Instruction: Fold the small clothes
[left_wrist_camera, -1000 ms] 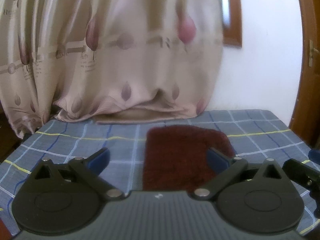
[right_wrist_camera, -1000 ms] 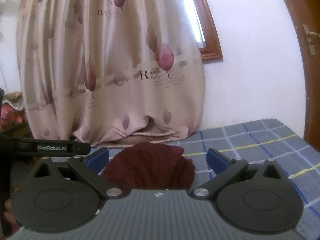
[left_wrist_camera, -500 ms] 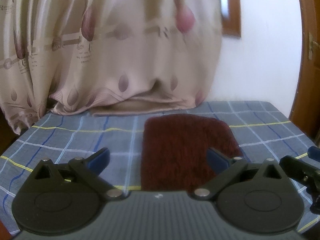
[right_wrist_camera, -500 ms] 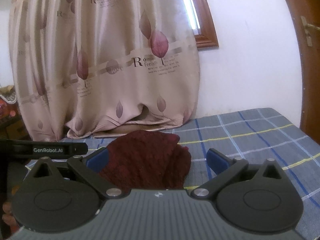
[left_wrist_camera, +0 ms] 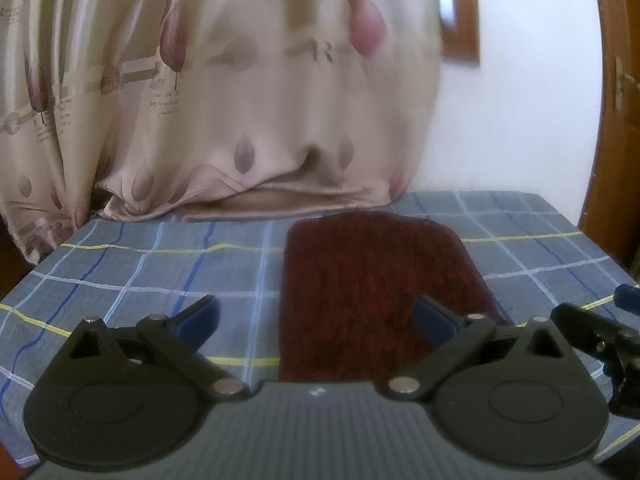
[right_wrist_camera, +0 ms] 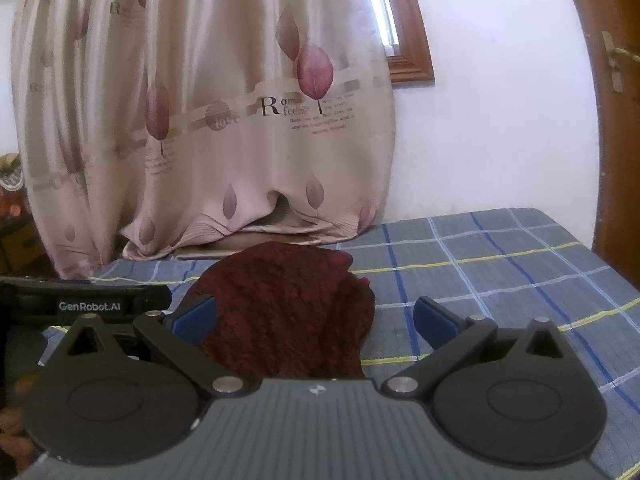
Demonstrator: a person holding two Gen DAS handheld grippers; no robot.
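A dark red knitted garment (left_wrist_camera: 372,288) lies folded flat on the blue checked cloth (left_wrist_camera: 160,264). It also shows in the right wrist view (right_wrist_camera: 288,312), with a rumpled right edge. My left gripper (left_wrist_camera: 316,316) is open and empty, held above the garment's near left part. My right gripper (right_wrist_camera: 316,316) is open and empty, above the garment's near end. The right gripper's finger (left_wrist_camera: 592,328) shows at the right edge of the left wrist view. The left gripper's body (right_wrist_camera: 84,304) shows at the left of the right wrist view.
A beige curtain (right_wrist_camera: 224,120) with leaf prints hangs behind and rests on the table's far edge. A white wall (right_wrist_camera: 500,100) and a brown door frame (right_wrist_camera: 600,100) stand at the right. The table's right edge (right_wrist_camera: 592,248) is near the door.
Both views have tilted down a little and the garment sits further ahead of the fingers. Both grippers stay open and empty. The garment has not moved.
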